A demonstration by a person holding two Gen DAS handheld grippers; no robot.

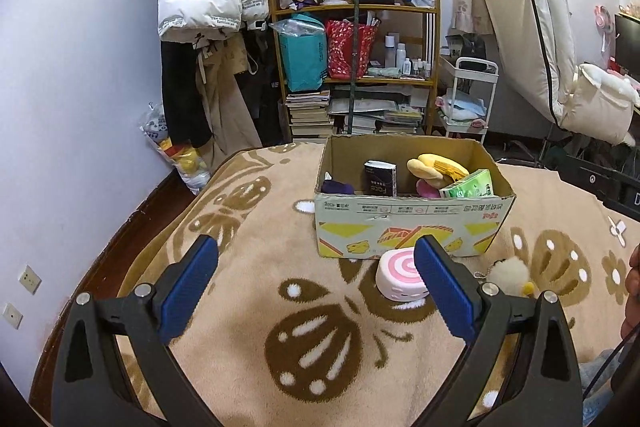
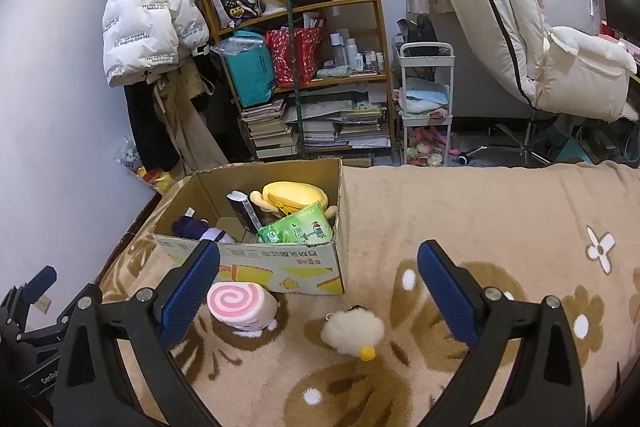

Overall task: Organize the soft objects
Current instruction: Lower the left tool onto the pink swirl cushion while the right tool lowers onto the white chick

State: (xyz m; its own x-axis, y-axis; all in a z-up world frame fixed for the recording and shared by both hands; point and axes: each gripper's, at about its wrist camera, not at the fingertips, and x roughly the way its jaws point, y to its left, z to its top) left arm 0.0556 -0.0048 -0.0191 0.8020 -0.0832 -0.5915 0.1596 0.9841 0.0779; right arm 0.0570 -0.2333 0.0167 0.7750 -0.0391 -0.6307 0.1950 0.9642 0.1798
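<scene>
Fingers [image 2: 444, 291] spread wide on both grippers, I'd pinch the light, squashy fluffy chick [image 2: 354, 333] across its round body.

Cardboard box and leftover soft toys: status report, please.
Left gripper open, right gripper open, both empty. Swirl plush and fluffy chick keychain on blanket, outside cardboard box. Nothing blocking.
</scene>
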